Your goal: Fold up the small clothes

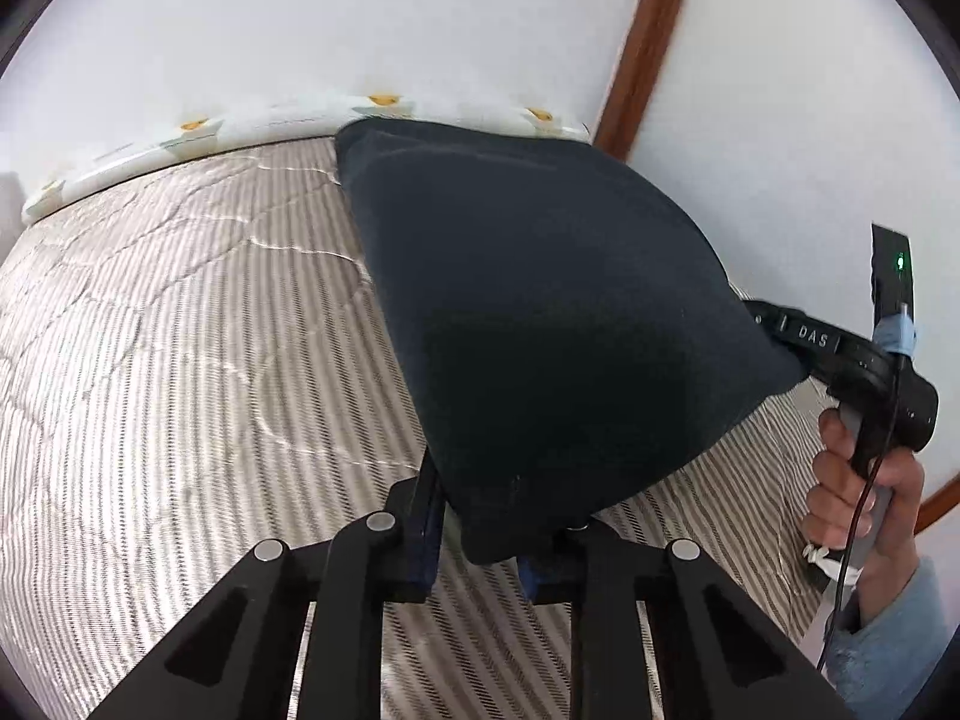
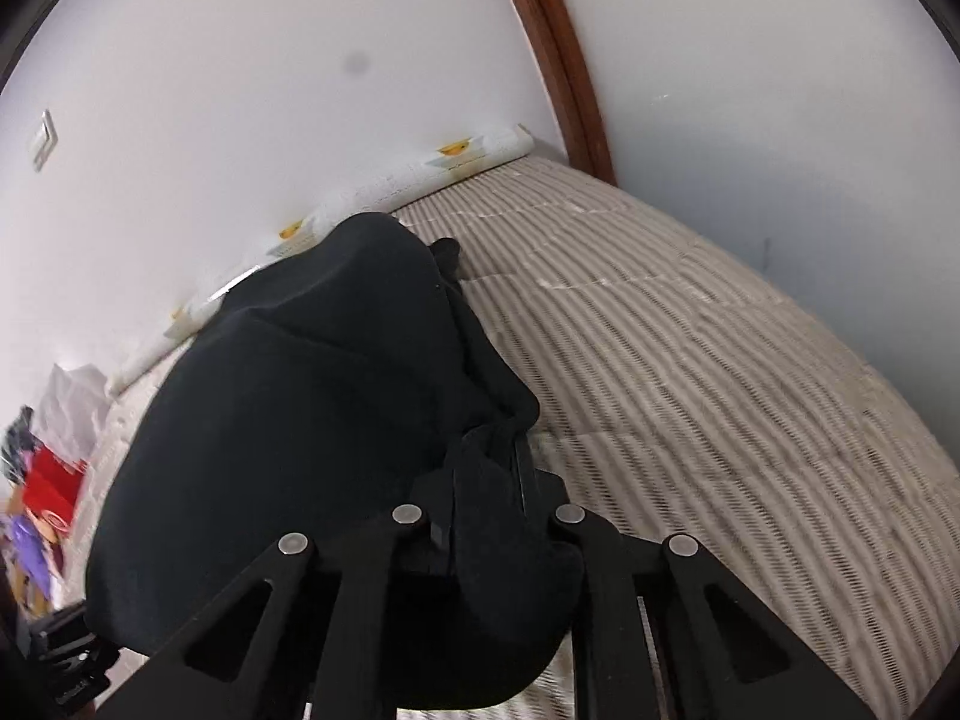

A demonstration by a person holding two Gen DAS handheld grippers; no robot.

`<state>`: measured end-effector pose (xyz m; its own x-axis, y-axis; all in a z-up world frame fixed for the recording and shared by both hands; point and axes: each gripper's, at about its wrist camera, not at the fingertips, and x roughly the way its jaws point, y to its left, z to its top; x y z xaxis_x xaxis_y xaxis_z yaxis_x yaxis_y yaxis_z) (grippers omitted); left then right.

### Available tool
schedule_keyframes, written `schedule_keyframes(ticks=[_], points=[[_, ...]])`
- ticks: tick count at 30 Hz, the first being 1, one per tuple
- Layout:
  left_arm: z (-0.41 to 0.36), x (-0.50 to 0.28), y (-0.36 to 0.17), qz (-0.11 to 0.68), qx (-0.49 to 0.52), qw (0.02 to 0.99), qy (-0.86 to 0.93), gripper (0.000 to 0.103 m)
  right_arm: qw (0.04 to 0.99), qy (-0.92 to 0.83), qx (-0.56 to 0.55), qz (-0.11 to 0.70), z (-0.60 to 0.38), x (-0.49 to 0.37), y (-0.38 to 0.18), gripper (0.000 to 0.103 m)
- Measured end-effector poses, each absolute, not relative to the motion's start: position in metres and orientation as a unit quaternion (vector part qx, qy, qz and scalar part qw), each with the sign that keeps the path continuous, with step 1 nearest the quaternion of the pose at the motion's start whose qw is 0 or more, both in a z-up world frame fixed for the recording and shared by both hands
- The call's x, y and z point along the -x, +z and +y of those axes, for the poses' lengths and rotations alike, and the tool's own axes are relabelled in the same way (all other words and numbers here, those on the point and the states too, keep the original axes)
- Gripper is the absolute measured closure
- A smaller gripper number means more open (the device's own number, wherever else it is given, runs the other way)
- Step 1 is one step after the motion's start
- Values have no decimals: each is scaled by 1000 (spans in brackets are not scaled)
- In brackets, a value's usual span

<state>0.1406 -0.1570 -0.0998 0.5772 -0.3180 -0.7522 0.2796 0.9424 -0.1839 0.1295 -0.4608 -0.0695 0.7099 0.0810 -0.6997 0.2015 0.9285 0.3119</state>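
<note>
- Left wrist view: the left gripper (image 1: 480,546) is clenched on one edge of a dark navy garment (image 1: 540,312), held up over a striped bedcover (image 1: 180,330). The right gripper (image 1: 798,348), in the person's right hand (image 1: 864,492), pinches the far edge. The cloth sags between them; it looks soft, light and limp.
- Right wrist view: the right gripper (image 2: 489,516) is clamped on bunched fabric of the garment (image 2: 288,420). Edges and corners seem the best holds.

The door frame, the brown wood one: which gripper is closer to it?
Right. In the left wrist view the right gripper holds the cloth at the side toward the door frame. The left gripper grips the cloth's other end, farther away.
</note>
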Motion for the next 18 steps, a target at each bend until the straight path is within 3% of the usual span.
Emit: schedule_keyframes(ticks=[18], points=[[-3, -133, -82, 430, 94, 897, -47, 87, 892, 81, -171, 411, -298, -203, -67, 91]])
